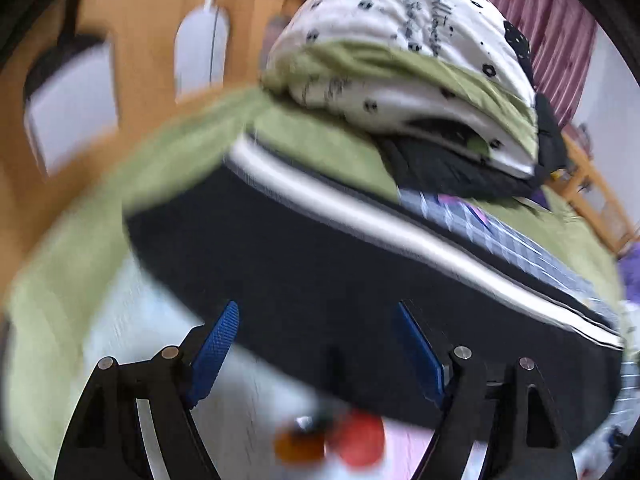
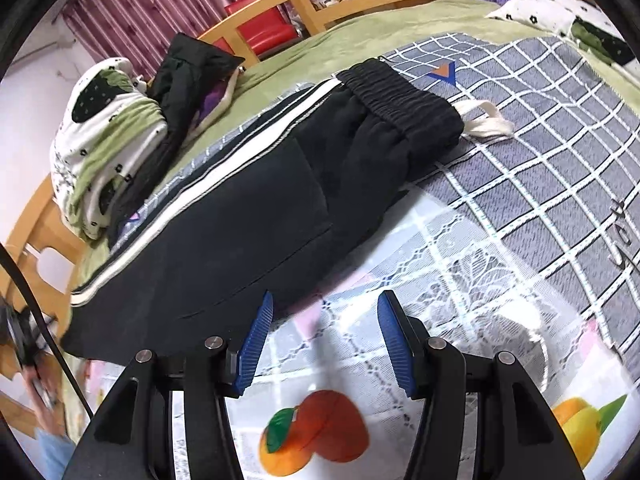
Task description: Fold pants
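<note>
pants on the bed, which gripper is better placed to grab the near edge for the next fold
Probably left: the left gripper stands open over the pants' near edge. The right gripper is open over bare lace cloth beside them.

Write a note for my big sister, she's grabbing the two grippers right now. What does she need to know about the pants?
Left gripper: open, empty, at the pants' near edge.
Right gripper: open, empty, just off that edge, over the fruit-print cloth.
Pants: flat on the checked blanket, legs stacked, white stripe on the far side, waistband to the right.
Done: apparently one lengthwise fold.
Left: fold end to end.
</note>
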Demonstrator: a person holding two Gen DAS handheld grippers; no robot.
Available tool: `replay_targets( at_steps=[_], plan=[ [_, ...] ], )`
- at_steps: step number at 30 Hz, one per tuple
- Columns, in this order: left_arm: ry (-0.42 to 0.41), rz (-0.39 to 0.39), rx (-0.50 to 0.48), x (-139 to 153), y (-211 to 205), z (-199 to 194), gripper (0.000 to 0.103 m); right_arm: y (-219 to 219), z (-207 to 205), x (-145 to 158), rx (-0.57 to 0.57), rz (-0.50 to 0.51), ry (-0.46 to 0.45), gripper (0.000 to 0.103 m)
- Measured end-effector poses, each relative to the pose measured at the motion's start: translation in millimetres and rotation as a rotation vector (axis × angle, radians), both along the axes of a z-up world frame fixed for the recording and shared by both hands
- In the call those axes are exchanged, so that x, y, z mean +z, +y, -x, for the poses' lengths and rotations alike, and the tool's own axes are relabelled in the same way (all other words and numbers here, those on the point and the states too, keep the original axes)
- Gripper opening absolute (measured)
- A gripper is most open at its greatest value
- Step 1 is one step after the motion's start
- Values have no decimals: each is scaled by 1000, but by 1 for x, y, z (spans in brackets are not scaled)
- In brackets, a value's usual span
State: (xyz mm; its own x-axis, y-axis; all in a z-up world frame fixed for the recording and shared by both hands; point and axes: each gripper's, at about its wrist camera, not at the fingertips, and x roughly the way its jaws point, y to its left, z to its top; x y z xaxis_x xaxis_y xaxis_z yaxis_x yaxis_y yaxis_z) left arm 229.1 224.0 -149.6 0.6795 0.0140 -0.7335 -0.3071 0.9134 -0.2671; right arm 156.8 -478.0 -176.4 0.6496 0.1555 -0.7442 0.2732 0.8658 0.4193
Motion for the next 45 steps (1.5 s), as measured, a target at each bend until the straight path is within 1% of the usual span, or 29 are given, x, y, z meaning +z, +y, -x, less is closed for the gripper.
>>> replay_targets(
  at_steps=[1,4,5,6,7,10,13,14,15,16,17,18,19,20,21,22,23,25,26,28,31,32,35,37,38,40,42,44,45],
  plan=[
    [2,76,21,-14,5,14,78,1,-1,-1,4,-14,0,55],
    [48,228,50,-47,15,30,78,0,-9,-7,11,-48,0,55],
    [62,271,58,-58,21,29,76,-1,-15,-9,12,-67,-1,55],
    [44,302,70,-63,28,28,76,-1,-22,-13,18,-89,1,55],
    [17,311,80,-63,33,25,77,-2,-30,-17,24,-107,5,55],
    [7,312,103,-70,42,12,77,-5,-51,-29,9,-135,19,55],
    [-34,323,158,-75,50,-7,75,-10,-73,-35,-12,-171,-9,55],
    [-32,308,169,-76,50,-16,71,-12,-81,-37,-17,-183,-18,53],
    [-23,294,178,-75,49,-24,68,-13,-90,-39,-21,-193,-24,49],
    [-16,287,186,-75,49,-29,62,-14,-98,-40,-27,-198,-22,43],
    [-3,279,200,-76,48,-35,51,-16,-105,-42,-47,-205,-14,39],
    [16,261,213,-75,47,-40,41,-17,-109,-42,-65,-204,-10,26],
    [42,236,209,-75,46,-47,15,-19,-113,-44,-83,-201,0,22],
    [54,238,197,-75,46,-51,12,-19,-116,-44,-84,-207,3,20],
    [54,242,189,-72,46,-54,12,-19,-117,-43,-86,-198,3,15],
    [46,235,188,-64,45,-54,12,-17,-117,-37,-82,-175,2,13],
    [31,218,181,-47,42,-50,11,-15,-116,-27,-66,-144,-4,12],
    [-12,231,150,-23,38,-39,11,-15,-108,-7,-46,-129,-45,12],
    [-42,252,111,-6,33,-26,11,-16,-102,5,-37,-132,-66,12],
    [-46,237,61,12,18,-6,11,-18,-89,26,-40,-130,-92,12],
    [-25,195,-1,22,-7,34,11,-24,-62,49,-29,-64,-85,11],
    [-16,194,-13,22,-12,41,11,-31,-47,53,-29,-53,-74,11],
    [34,221,-55,13,-23,90,11,-52,-7,58,-29,-45,-36,11],
    [69,232,-72,4,-28,118,11,-67,26,57,-22,-23,-10,11],
    [83,230,-77,2,-31,122,12,-73,44,53,-21,-7,10,12],
    [123,201,-87,-9,-36,137,12,-84,72,39,-21,7,58,14],
    [159,155,-89,-19,-39,145,13,-89,90,16,-6,17,106,16],
    [203,119,-74,-24,-40,149,22,-96,101,-9,-2,14,148,24],
    [228,104,-58,-22,-40,152,23,-97,105,-15,-6,7,161,26]
  ],
)
